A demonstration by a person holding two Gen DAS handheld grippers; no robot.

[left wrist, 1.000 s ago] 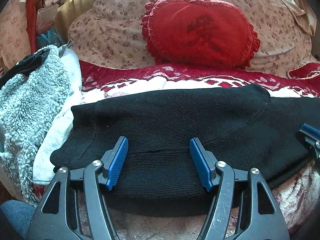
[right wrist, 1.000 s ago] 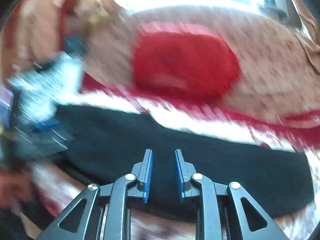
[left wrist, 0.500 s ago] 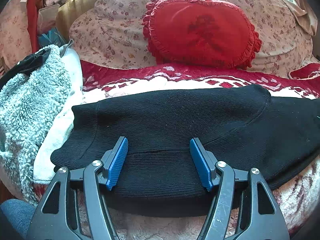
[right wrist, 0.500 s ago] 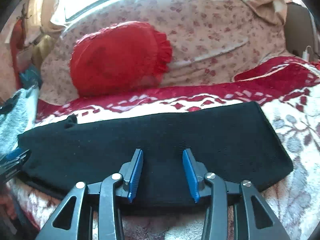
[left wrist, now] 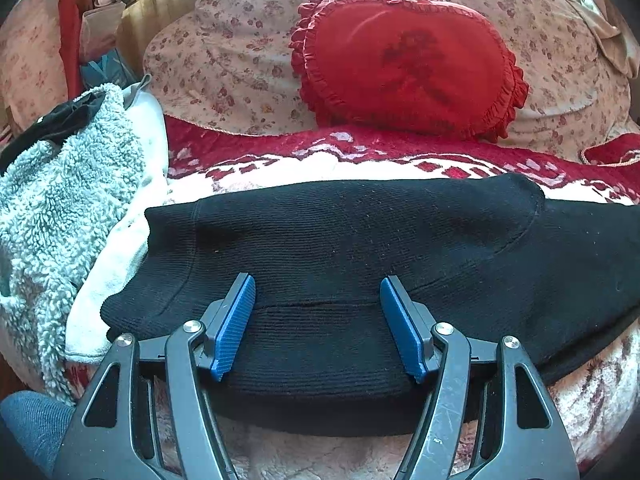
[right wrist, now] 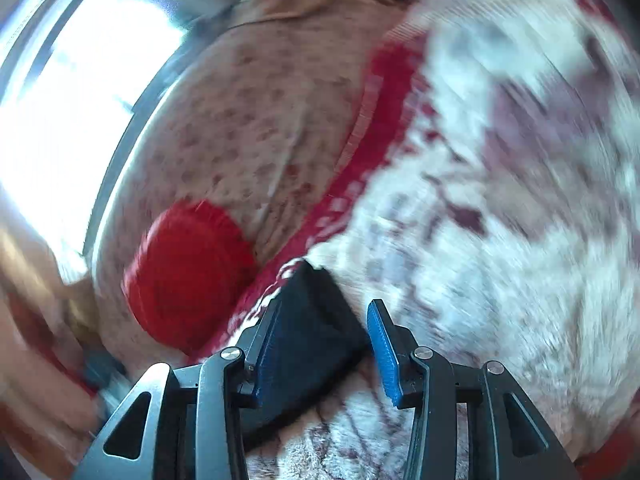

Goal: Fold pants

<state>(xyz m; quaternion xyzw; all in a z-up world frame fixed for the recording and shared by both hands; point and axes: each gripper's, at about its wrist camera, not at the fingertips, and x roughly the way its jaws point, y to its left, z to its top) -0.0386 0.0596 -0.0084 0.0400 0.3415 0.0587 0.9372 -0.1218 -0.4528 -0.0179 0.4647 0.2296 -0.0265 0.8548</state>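
— On the bed (left wrist: 280, 456), where did the pants (left wrist: 360, 248) lie?
— Crosswise before the left gripper (left wrist: 318, 326), jaws spread, empty.
— And the right gripper (right wrist: 320, 350)?
— Spread too, at the pants' far end, nearer the leg cuffs.

The right wrist view is motion-blurred, smearing the blanket (right wrist: 500, 200) and red pillow (right wrist: 188, 276). In the left wrist view, the pants (left wrist: 360, 248) run off the right edge.
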